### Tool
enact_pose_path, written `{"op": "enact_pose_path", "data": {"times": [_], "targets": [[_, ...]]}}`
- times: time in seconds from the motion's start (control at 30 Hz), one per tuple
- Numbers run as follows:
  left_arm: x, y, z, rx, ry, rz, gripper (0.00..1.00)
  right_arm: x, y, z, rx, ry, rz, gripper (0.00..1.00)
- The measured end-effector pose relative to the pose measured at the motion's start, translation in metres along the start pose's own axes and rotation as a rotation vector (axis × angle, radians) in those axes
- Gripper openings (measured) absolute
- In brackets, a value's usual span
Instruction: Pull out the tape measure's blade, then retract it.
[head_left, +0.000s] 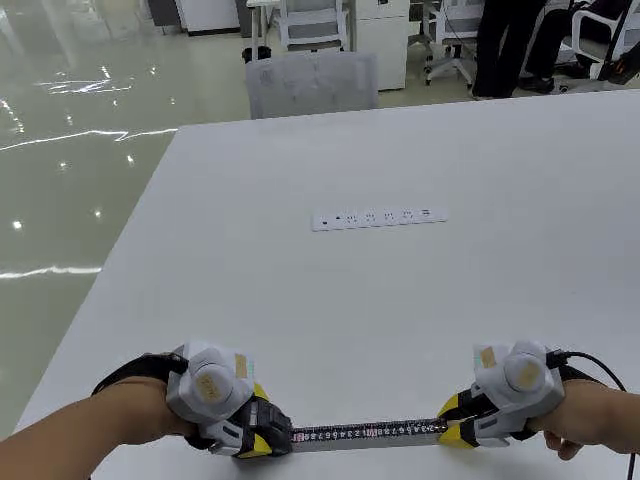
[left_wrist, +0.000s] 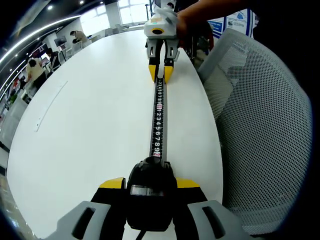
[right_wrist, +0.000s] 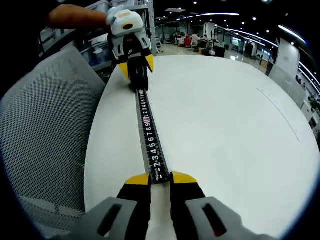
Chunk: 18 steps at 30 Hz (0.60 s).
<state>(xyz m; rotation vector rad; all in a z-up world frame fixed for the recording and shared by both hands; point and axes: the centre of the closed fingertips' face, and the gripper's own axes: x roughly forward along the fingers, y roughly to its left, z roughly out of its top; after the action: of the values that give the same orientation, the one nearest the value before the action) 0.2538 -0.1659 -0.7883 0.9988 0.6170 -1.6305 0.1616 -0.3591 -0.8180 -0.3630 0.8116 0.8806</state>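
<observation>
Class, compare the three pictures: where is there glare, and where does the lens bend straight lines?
Head view: streaky glare on the glossy floor; table evenly lit, edges straight. Left gripper view: fisheye bows the table edge; blade numbers sharp. Right gripper view: same bowing; mesh chair bulges.

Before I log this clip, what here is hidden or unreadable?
- End hook of the blade: right gripper view, covered by the jaws of the right gripper.
- Blade numerals: head view, too small to read.
- Tape measure case sides: left gripper view, hidden by the left gripper.
</observation>
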Motion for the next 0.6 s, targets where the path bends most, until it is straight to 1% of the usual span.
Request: {"op": "enact_pose_path", "data": {"times": [0.2, 0.6], "targets": [[0.000, 0.000, 0.000, 0.001, 0.001, -0.002, 0.32, -0.006, -0.002, -0.007, 0.015, -0.001, -0.007, 0.12], [0.000, 0.000, 0.000, 0.002, 0.004, -0.003, 0.32, -0.012, -0.004, -0.013, 0.030, -0.001, -0.017, 0.12]]}}
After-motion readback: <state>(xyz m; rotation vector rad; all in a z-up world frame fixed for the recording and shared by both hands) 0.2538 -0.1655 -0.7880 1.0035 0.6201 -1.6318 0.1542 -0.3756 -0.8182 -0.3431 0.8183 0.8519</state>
